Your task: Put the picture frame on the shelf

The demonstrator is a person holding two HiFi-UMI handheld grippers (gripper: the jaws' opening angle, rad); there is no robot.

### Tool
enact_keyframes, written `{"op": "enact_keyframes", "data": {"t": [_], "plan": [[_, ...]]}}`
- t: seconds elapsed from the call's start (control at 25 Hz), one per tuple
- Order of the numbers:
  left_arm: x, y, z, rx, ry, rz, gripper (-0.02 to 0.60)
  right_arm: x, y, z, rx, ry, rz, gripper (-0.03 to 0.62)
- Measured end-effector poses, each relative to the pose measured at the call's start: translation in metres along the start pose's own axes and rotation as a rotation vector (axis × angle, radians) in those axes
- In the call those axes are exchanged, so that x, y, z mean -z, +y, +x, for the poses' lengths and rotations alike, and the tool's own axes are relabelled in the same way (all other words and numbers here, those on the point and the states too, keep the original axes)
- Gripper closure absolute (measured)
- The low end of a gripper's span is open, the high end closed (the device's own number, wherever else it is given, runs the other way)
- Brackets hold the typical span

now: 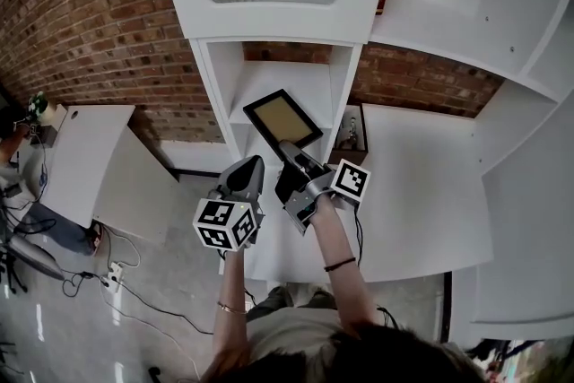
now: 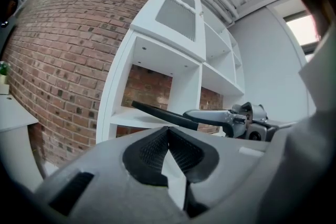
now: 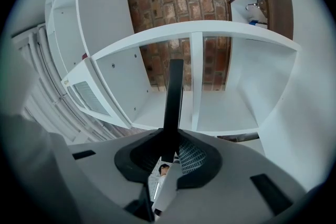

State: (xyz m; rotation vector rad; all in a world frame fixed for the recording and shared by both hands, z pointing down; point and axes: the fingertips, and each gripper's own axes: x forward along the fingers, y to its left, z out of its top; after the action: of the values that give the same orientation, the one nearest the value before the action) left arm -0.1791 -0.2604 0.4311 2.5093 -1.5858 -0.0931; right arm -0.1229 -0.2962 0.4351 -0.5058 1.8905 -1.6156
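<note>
jaws clamp picture frame (image 3: 174, 102) before shelf (image 3: 236, 107)

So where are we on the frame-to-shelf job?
Done: the picture frame is picked up, clamped in the right hand-held gripper. In hand: it is held tilted at an open compartment of the white shelf, not yet set down. To do: place it on the board and release. The left hand-held gripper is shut and empty.
</note>
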Motion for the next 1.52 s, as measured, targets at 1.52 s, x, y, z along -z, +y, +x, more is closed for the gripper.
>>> {"op": "enact_keyframes", "data": {"t": [1.52], "plan": [[-0.017, 0.024, 0.048, 0.095, -0.001, -0.004, 0.571, -0.039, -0.002, 0.034, 0.018, -0.109, 0.008, 0.523]]}}
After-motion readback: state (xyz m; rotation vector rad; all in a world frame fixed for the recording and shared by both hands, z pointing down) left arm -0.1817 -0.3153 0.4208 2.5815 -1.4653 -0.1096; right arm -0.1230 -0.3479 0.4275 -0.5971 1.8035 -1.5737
